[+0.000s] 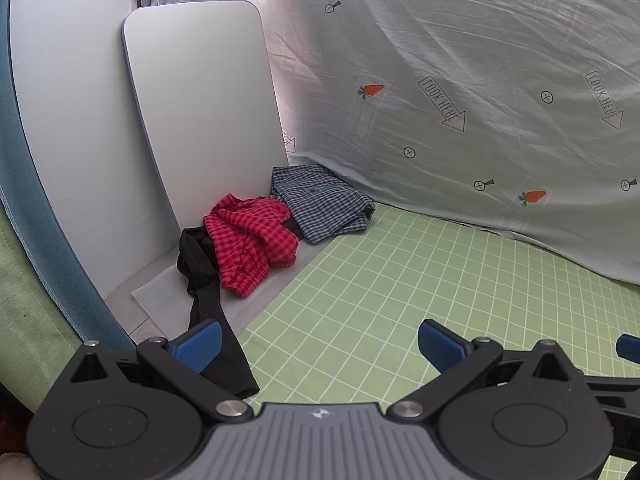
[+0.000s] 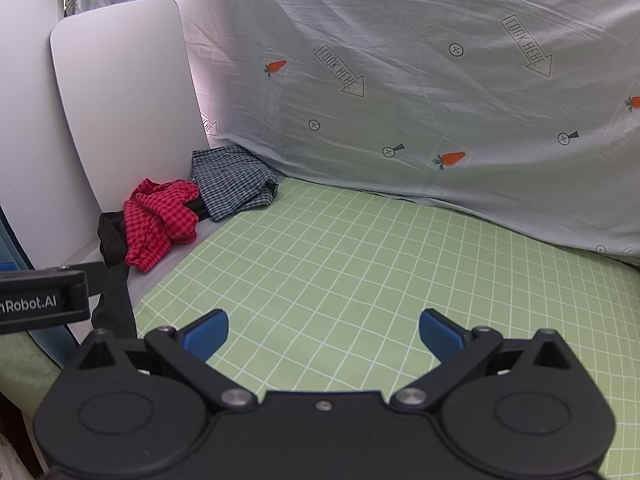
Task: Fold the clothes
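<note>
A crumpled red checked garment (image 1: 250,240) (image 2: 158,224) lies at the far left on a grey strip. A black garment (image 1: 208,292) (image 2: 114,264) lies under and beside it and trails toward me. A folded blue-grey plaid garment (image 1: 320,204) (image 2: 232,180) sits behind them in the corner. My left gripper (image 1: 318,346) is open and empty above the green grid cloth (image 1: 400,288), its left pad close over the black garment's end. My right gripper (image 2: 324,334) is open and empty over the green cloth (image 2: 340,260), to the right of the left gripper (image 2: 44,304).
A pale sheet printed with carrots and arrows (image 1: 460,80) (image 2: 400,80) hangs along the back and right. White rounded boards (image 1: 200,112) (image 2: 124,92) lean at the left behind the clothes. A blue-edged cloth (image 1: 24,208) hangs at the far left.
</note>
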